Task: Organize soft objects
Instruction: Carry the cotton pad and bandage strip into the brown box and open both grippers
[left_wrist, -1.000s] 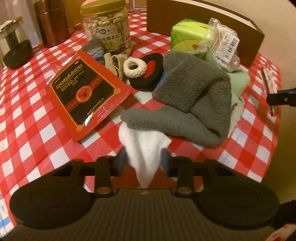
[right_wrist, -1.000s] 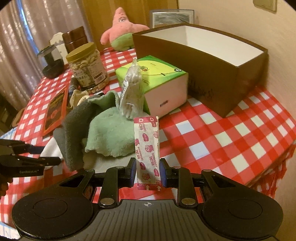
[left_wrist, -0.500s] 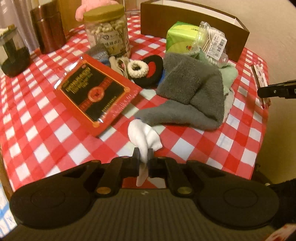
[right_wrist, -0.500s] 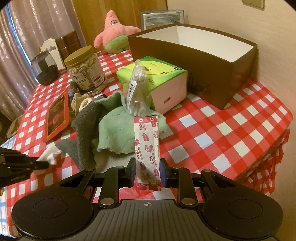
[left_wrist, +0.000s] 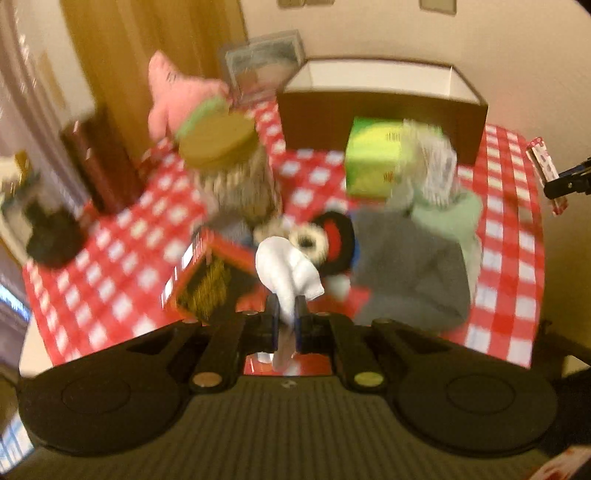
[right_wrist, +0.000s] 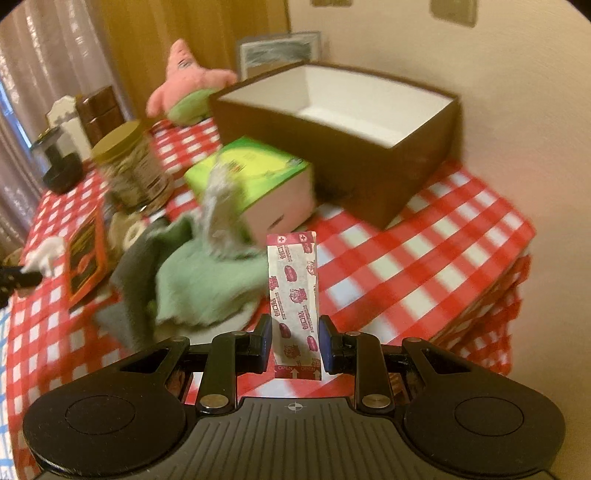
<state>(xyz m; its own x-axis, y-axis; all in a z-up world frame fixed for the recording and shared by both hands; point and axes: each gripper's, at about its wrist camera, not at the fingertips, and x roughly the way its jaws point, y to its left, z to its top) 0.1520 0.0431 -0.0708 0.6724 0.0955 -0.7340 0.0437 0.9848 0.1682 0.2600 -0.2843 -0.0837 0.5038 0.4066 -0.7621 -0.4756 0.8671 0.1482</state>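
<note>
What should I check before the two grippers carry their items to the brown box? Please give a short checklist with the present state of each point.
1. Left gripper closed on the white cloth: ok, the cloth is pinched between the fingers.
2. White cloth free of the grey towel: cannot tell, the picture is blurred.
3. Right gripper closed on the bandage packet: ok, the packet stands upright between the fingers.
4. Brown box open and with room: ok, no lid, its white inside shows nothing in it.
5. Way to the box free: not ok, the green tissue box stands in front of it.
</note>
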